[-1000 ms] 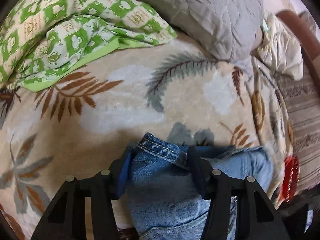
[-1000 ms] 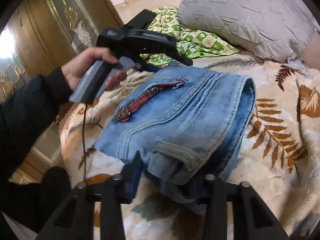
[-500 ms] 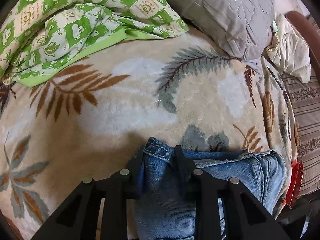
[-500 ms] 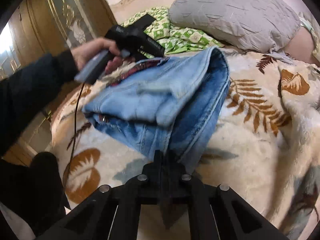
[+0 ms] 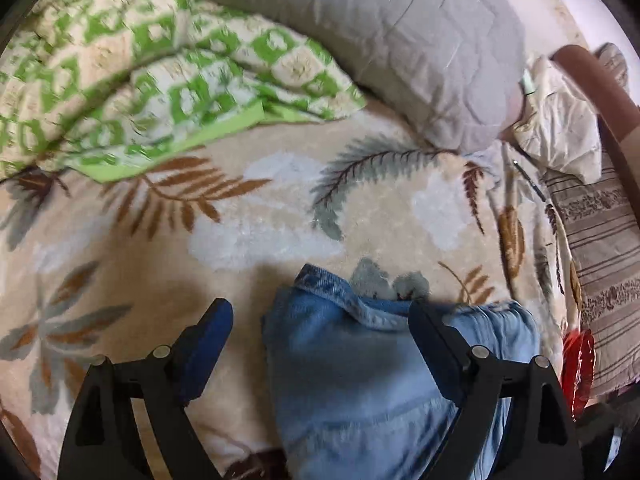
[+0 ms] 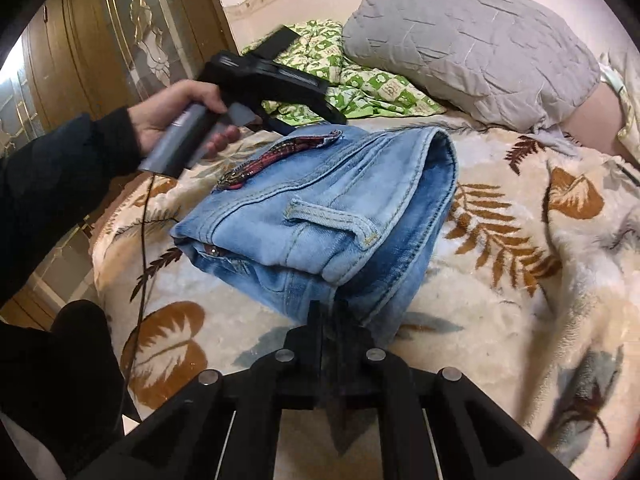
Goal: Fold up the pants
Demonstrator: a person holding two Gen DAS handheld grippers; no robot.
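Note:
The light blue jeans [image 6: 320,208] lie as a folded bundle on the leaf-patterned blanket [image 6: 520,280]. A red patterned strip shows along their top. My right gripper [image 6: 329,306] is shut, its tips pinching the near lower edge of the jeans. My left gripper [image 5: 320,320] hangs over the far end of the jeans [image 5: 360,380]. Its jaws are opening wide, and the denim waistband lies loose between the blue pads [image 5: 212,324] without touching them. In the right wrist view a person's hand [image 6: 176,120] holds that left gripper by its handle.
A green checked quilt [image 5: 160,80] and a grey pillow [image 5: 380,40] lie at the head of the bed. A striped cloth [image 5: 600,232] and a red object [image 5: 578,372] sit at the bed's right edge. A wooden wardrobe [image 6: 100,60] stands to the left.
The left jaws tightened on the jeans' waistband, then let go and spread wide. The right jaws closed on the near edge. The jeans were lifted and now rest as a bundle.

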